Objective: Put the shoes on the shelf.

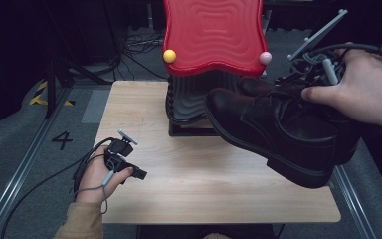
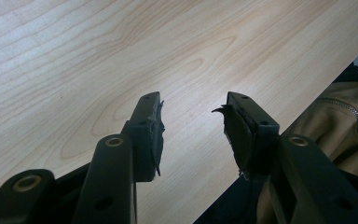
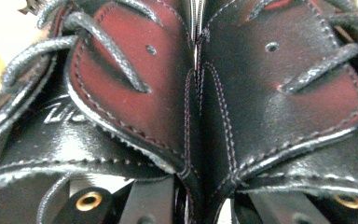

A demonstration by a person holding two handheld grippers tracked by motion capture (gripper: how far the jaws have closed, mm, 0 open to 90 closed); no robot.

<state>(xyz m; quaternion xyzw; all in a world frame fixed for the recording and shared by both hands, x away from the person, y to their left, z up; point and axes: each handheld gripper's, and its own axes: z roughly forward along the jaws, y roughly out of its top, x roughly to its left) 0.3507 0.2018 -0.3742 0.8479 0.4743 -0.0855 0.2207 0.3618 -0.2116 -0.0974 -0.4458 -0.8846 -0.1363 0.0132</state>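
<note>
shoes in right hand-held gripper, pinched together above table

Light wood table, grey floor, dark surroundings.

I see a pair of black, glossy leather lace-up shoes pressed side by side, hanging clear above the right part of the table, toes pointing left and slightly down. Close up, their dark red inner flaps and loose black laces show.
</note>
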